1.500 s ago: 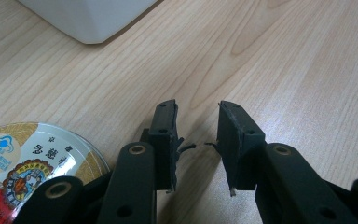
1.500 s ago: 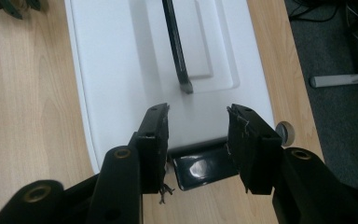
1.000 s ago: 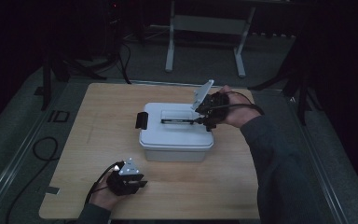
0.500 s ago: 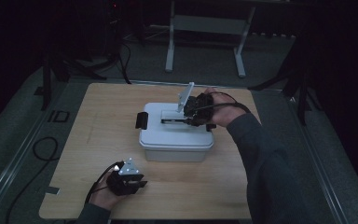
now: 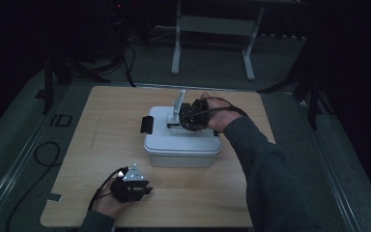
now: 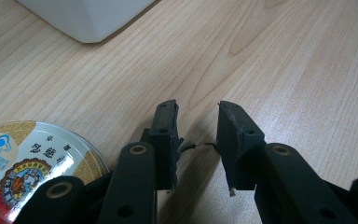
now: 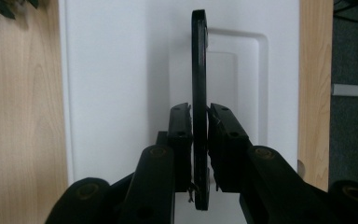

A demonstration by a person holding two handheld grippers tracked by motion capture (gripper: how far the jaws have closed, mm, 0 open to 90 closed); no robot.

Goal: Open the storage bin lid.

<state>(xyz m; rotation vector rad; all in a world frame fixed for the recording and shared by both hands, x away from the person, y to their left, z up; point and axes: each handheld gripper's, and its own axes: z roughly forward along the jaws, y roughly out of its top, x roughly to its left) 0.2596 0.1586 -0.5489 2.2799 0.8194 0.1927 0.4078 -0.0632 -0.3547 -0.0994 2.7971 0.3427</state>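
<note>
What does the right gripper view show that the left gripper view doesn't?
Right gripper view alone: the right gripper, whose jaws have just been closing, pinching the black handle on the white box's lid.

Left gripper view alone: the left gripper with nothing between its parted jaws, and a round printed tin lid beside it.

Both: the white box and the wooden table.

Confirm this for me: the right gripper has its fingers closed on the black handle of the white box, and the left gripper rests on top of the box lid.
One part is wrong. The left gripper is not on the lid; it rests on the wooden table in front of the white box, as the high view shows. The right gripper does have its fingers closed on the black handle.
</note>
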